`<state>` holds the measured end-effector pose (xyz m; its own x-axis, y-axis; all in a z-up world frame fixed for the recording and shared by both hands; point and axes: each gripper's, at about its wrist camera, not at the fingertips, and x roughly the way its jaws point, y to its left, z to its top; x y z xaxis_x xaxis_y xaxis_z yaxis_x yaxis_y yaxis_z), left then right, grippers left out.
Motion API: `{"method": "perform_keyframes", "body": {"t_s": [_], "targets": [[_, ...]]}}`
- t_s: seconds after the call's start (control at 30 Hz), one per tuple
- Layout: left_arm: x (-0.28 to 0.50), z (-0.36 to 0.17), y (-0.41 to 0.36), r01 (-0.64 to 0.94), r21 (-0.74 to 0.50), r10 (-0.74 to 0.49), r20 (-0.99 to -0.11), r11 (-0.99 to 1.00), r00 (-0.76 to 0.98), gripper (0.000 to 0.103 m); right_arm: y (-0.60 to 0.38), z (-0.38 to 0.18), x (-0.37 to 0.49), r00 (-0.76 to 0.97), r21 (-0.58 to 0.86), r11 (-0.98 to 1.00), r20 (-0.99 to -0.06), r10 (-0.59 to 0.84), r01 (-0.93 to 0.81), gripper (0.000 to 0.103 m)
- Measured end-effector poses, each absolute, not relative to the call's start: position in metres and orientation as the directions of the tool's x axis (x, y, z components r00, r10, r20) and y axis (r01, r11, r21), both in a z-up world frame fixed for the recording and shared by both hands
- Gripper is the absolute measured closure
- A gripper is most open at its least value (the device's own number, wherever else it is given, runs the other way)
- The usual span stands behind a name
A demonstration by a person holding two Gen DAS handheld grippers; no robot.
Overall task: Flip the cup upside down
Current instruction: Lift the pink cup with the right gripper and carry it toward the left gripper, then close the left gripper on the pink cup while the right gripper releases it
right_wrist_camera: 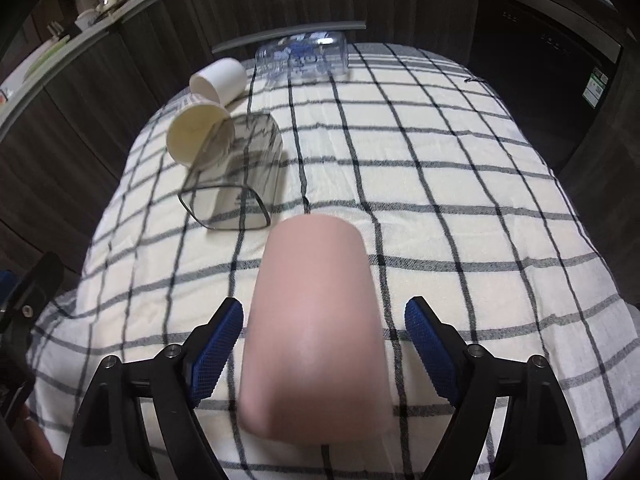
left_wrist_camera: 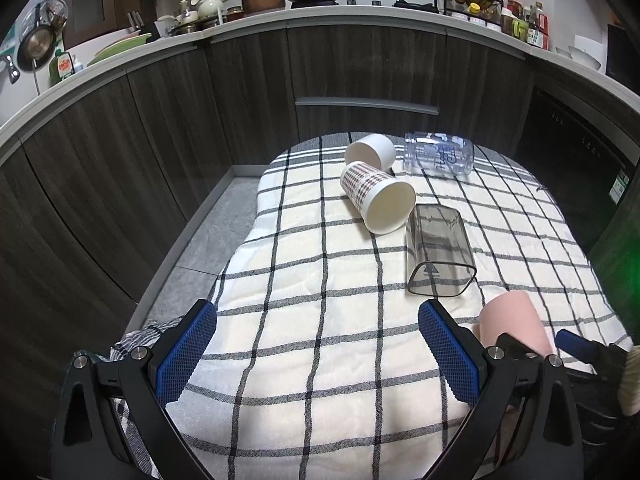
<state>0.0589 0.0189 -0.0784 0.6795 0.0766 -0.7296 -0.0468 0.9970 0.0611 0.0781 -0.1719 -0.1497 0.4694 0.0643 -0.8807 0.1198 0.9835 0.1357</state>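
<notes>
A pink cup stands upside down on the checked cloth, between the fingers of my right gripper. The jaws are open, with gaps on both sides of the cup. The cup looks slightly blurred. The same cup shows at the lower right in the left wrist view, with the right gripper's fingers beside it. My left gripper is open and empty, low over the cloth's near part.
Four more cups lie on their sides on the cloth: a plaid paper cup, a white cup, a clear printed cup and a smoky square cup. Dark cabinets and a cluttered counter stand behind.
</notes>
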Motion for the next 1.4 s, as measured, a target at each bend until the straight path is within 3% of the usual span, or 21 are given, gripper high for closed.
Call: {"method": "perform_keyframes", "body": {"t_s": [0.37, 0.83, 1.1, 1.4], "targets": [[0.054, -0.054, -0.026, 0.032, 0.038, 0.005, -0.725, 0.999, 0.689, 0.0, -0.208, -0.072, 0.044, 0.638, 0.092, 0.986, -0.77, -0.018, 0.139, 0.019], [0.07, -0.068, -0.116, 0.168, 0.036, -0.072, -0.801, 0.985, 0.595, 0.0, -0.284, -0.061, 0.035, 0.664, 0.054, 0.975, -0.74, -0.105, 0.215, 0.018], [0.112, -0.112, -0.14, 0.169, -0.015, -0.063, -0.958, 0.986, 0.28, 0.008, -0.308, -0.068, 0.057, 0.652, 0.097, 0.974, -0.755, -0.062, 0.205, 0.016], [0.147, -0.151, -0.159, 0.192, 0.002, 0.007, -1.0, 0.981, -0.026, 0.009, -0.318, -0.074, 0.092, 0.629, 0.156, 0.967, -0.778, -0.006, 0.202, 0.014]]}}
